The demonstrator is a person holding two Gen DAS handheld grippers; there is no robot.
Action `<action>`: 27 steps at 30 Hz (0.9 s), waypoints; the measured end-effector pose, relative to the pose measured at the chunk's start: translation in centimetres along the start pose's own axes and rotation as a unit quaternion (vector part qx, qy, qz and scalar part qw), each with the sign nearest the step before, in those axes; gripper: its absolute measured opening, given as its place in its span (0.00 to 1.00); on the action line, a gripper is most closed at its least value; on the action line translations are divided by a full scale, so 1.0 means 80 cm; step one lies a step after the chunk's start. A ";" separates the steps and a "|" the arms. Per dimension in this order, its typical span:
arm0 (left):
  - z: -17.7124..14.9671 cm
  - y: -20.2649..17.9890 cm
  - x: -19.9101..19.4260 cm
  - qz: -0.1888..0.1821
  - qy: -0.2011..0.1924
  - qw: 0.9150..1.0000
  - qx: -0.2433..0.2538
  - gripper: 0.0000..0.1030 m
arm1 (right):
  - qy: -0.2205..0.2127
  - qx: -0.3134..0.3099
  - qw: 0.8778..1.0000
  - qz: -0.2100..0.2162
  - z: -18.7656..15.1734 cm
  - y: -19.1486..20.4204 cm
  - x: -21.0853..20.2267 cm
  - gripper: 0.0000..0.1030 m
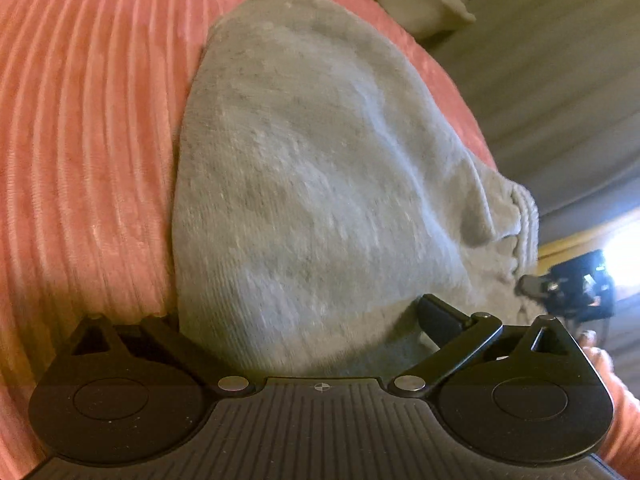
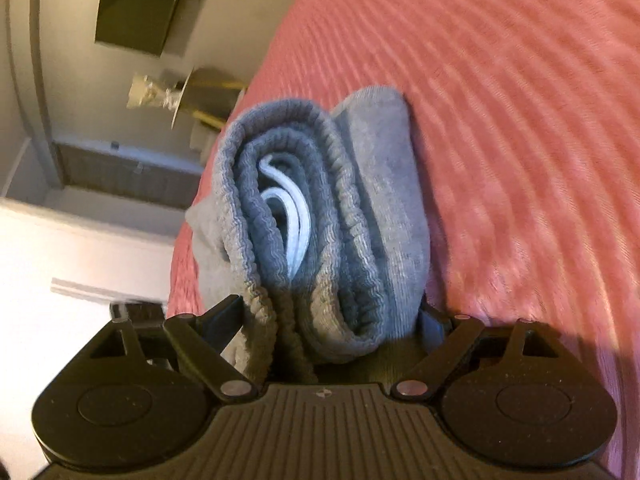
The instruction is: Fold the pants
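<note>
A bed [image 1: 80, 160] covered in a ribbed salmon-pink spread fills both wrist views, and on it, close to the edge that borders the room's floor, the grey pants [image 1: 312, 168] are seen lying folded into a thick, compact bundle. In the right wrist view the stacked layers of the elastic waistband [image 2: 304, 216] are shown end-on, with a white drawstring [image 2: 294, 216] tucked in the middle of them. The left tongs [image 1: 288, 320] are held spread wide over the near end of the bundle, the cloth passing between the jaws with no pad seen pressing on it, so they are judged released. The right tongs [image 2: 332, 312] are set around the waistband end, the folded layers filling the gap between the jaws; whether the pads clamp the cloth or merely flank it cannot be told from this view. In the left wrist view the right tongs appear small and dark beyond the bed's edge, at the far right of the bundle. The step in hand is judged to be the last one: the final fold is laid and the bundle is being let go or settled. The next move would call for both tongs to be drawn clear without snagging a layer, and for the stack to be pressed flat if it springs open. A pale object and a dark panel are glimpsed in the blurred room beyond.
</note>
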State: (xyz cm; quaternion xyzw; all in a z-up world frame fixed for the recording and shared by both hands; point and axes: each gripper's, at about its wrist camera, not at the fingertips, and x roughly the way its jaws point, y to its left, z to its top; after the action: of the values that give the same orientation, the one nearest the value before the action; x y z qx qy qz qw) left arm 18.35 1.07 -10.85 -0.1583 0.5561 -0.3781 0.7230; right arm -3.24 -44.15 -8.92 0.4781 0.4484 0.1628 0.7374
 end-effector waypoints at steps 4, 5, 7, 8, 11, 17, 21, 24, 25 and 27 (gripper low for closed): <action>-0.005 -0.013 -0.002 0.029 -0.016 0.999 -0.003 0.99 | 0.004 -0.010 0.999 -0.030 0.003 0.015 0.033 0.84; -0.010 -0.025 -0.003 0.052 -0.028 0.998 0.018 0.86 | -0.011 -0.018 0.998 -0.060 -0.004 0.026 0.038 0.84; -0.019 -0.042 -0.010 0.061 -0.048 0.996 0.047 0.66 | -0.028 -0.075 0.990 -0.119 -0.022 0.060 0.041 0.79; -0.021 -0.044 -0.015 0.062 -0.057 0.995 0.045 0.58 | -0.039 -0.113 0.983 -0.139 -0.032 0.075 0.041 0.73; -0.020 -0.047 -0.026 0.066 -0.073 0.995 0.027 0.44 | -0.069 -0.144 0.975 -0.152 -0.049 0.098 0.028 0.68; 0.000 -0.076 -0.059 0.055 -0.126 0.990 0.041 0.36 | -0.109 -0.174 0.971 -0.125 -0.050 0.149 0.013 0.66; 0.029 -0.094 -0.068 0.076 -0.168 0.981 0.059 0.35 | -0.138 -0.202 0.963 -0.113 -0.010 0.188 0.032 0.66; 0.047 -0.092 -0.051 0.119 -0.169 0.976 0.069 0.42 | -0.156 -0.204 0.958 -0.125 0.012 0.184 0.039 0.66; 0.053 -0.084 -0.036 0.134 -0.163 0.976 0.058 0.45 | -0.156 -0.210 0.955 -0.137 0.017 0.178 0.043 0.67; 0.061 -0.061 -0.017 0.168 -0.141 0.975 0.024 0.78 | -0.156 -0.208 0.948 -0.183 0.028 0.160 0.058 0.74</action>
State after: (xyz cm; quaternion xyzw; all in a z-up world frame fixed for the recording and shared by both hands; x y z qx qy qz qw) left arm 20.89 -2.11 -5.13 -0.0964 0.4580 -0.2382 0.8510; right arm 3.53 -36.03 -0.04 0.2428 0.3638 0.0380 0.8985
